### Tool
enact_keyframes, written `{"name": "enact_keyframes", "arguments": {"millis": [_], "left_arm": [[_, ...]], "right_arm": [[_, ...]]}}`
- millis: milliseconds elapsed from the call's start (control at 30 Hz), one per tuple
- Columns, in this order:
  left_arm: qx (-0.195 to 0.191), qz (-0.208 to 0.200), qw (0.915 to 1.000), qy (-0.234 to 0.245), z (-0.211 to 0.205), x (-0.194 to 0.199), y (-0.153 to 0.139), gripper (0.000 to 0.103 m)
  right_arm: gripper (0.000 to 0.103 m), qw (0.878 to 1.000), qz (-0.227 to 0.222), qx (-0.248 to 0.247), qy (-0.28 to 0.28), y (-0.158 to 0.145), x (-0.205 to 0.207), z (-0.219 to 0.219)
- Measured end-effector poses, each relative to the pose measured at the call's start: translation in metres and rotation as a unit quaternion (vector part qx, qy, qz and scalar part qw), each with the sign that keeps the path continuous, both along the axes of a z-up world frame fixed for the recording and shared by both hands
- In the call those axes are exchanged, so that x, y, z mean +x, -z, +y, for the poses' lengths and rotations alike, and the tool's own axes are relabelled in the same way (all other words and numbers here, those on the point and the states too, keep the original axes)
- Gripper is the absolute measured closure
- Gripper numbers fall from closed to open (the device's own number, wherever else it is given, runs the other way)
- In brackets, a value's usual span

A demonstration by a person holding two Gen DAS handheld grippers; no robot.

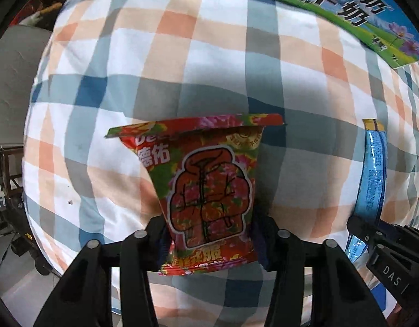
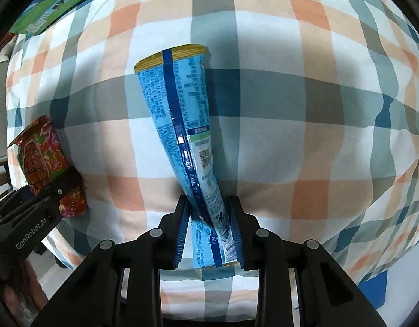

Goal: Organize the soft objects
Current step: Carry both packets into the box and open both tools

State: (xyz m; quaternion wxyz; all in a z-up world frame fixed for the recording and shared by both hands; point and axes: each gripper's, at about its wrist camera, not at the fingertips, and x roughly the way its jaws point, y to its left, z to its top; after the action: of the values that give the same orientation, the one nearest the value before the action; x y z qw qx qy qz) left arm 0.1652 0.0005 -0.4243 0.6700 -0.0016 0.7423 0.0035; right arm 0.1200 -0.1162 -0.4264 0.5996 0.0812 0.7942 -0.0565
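Left gripper [image 1: 209, 234] clenched on red floral packet [image 1: 206, 190], held above checked cloth [image 1: 182, 54]. Right gripper [image 2: 209, 218] nearly closed, pinching blue packet [image 2: 182, 114] over same cloth.

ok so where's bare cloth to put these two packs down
Bare checked cloth lies right of the blue packet, and between it and the red floral packet. Crowded only at the far edge, by the green milk carton.

milk carton [image 1: 332, 8]: edge-cropped | red packet [image 1: 209, 190]: bottom behind tongs
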Motion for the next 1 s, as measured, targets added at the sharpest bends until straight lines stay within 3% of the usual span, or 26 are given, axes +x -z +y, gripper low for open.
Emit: {"name": "enact_keyframes", "arguments": {"millis": [67,200,567,767,1000], "left_arm": [[-0.003,-0.007,1.0000,0.002,-0.006,-0.021,-0.027,0.060],[-0.017,-0.027,0.9995,0.010,-0.009,-0.029,-0.054,0.060],[-0.073,-0.093,0.9927,0.026,-0.015,-0.020,-0.142,0.061],[-0.093,-0.132,0.9863,0.035,-0.014,0.026,-0.196,0.061],[-0.089,-0.152,0.9833,0.046,-0.012,0.108,-0.217,0.061]], "right_arm": [[0.075,1.000,-0.002,-0.001,-0.001,-0.006,-0.007,-0.016],[0.085,1.000,-0.008,0.002,-0.004,-0.010,0.001,-0.005],[0.086,0.997,-0.059,0.053,-0.010,-0.071,0.004,0.016],[0.086,0.991,-0.108,0.083,-0.008,-0.125,0.029,0.020],[0.086,0.979,-0.174,0.109,-0.002,-0.198,0.093,0.014]]}}
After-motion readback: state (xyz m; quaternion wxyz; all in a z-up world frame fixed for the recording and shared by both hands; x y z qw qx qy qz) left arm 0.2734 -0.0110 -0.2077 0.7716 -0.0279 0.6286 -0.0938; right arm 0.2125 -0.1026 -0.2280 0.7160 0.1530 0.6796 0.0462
